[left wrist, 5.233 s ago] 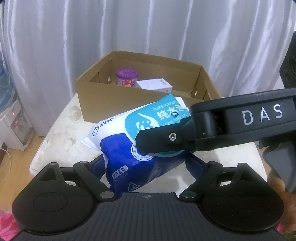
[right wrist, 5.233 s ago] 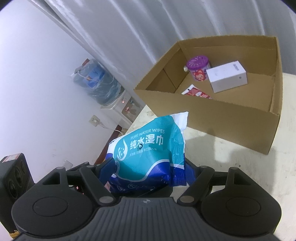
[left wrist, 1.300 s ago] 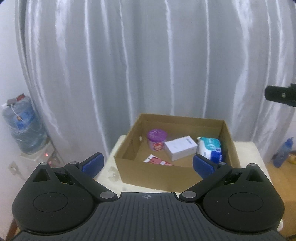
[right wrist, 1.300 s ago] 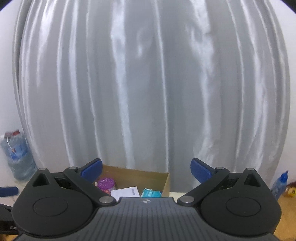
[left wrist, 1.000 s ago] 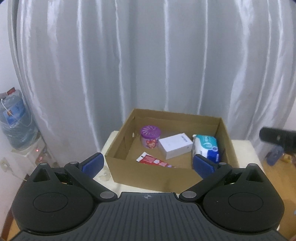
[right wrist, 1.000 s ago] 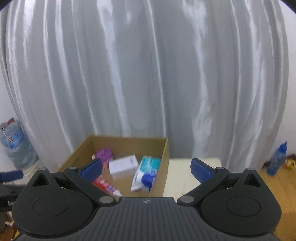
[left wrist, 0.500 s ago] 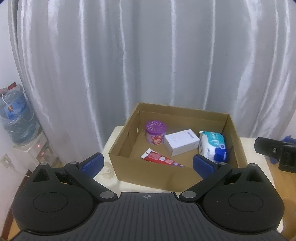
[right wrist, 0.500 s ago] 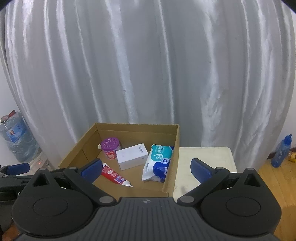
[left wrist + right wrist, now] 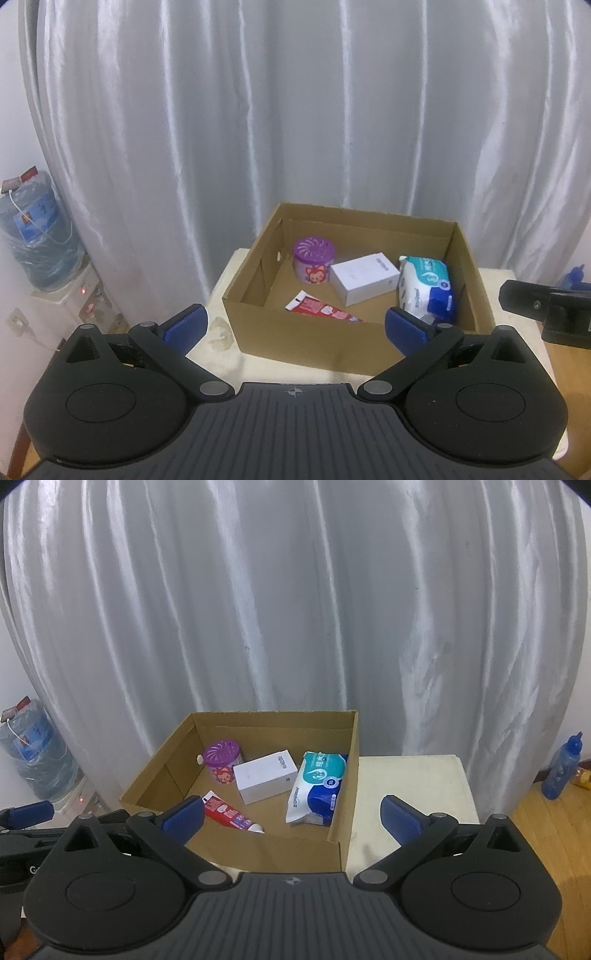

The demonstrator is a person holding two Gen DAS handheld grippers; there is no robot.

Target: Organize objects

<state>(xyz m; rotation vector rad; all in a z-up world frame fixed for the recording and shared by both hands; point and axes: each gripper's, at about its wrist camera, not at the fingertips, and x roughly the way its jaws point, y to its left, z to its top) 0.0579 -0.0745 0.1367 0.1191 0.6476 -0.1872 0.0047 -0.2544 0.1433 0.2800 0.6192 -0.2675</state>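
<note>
An open cardboard box (image 9: 314, 343) (image 9: 258, 849) stands on a white table (image 9: 221, 291) (image 9: 410, 786). Inside lie a purple round canister (image 9: 314, 264) (image 9: 222, 761), a white carton (image 9: 365, 282) (image 9: 266, 781), a red toothpaste tube (image 9: 321, 308) (image 9: 229, 814) and a blue-and-teal wet wipes pack (image 9: 424, 290) (image 9: 317, 786). My left gripper (image 9: 295, 328) is open and empty, held back from the box's near wall. My right gripper (image 9: 291, 816) is also open and empty, in front of the box's right part. The right gripper's black body shows at the left wrist view's right edge.
A grey curtain (image 9: 295, 110) hangs behind the table. A water dispenser with a blue bottle (image 9: 33, 251) (image 9: 29, 753) stands at the left. A blue spray bottle (image 9: 563, 768) sits on the wooden floor at the right.
The wipes pack held by both grippers 5 s ago now lies in the box. Both grippers have let go, opened and pulled back; over the last second both views tilted down and steadied.
</note>
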